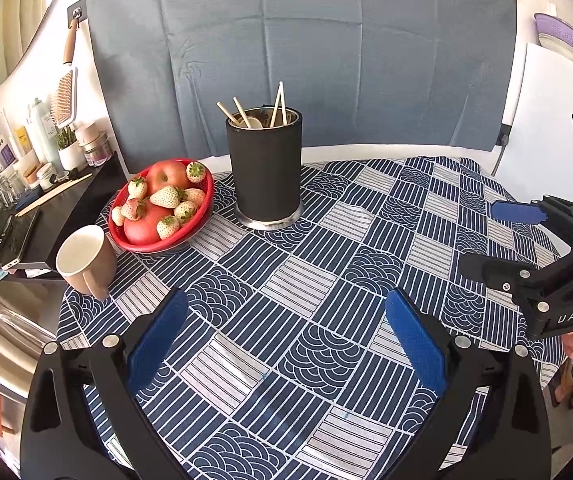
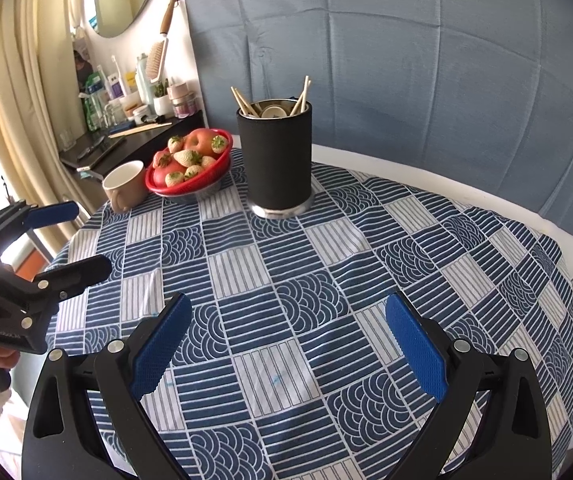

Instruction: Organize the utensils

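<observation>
- Utensil holder (image 1: 264, 168) stands upright on the worktop (image 1: 326, 280), ahead of your fingers, chopsticks (image 1: 280, 104) inside.
- Your 2 grippers, left gripper (image 1: 286, 344) and right gripper (image 2: 288, 350): fingers apart, gripping nothing.

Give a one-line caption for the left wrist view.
Open left gripper faces black utensil holder with chopsticks, beside a red fruit bowl.

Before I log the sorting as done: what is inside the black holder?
In the black holder, chopsticks and a pale spoon poke above the rim. Its wall hides their lower ends and anything deeper.
</observation>
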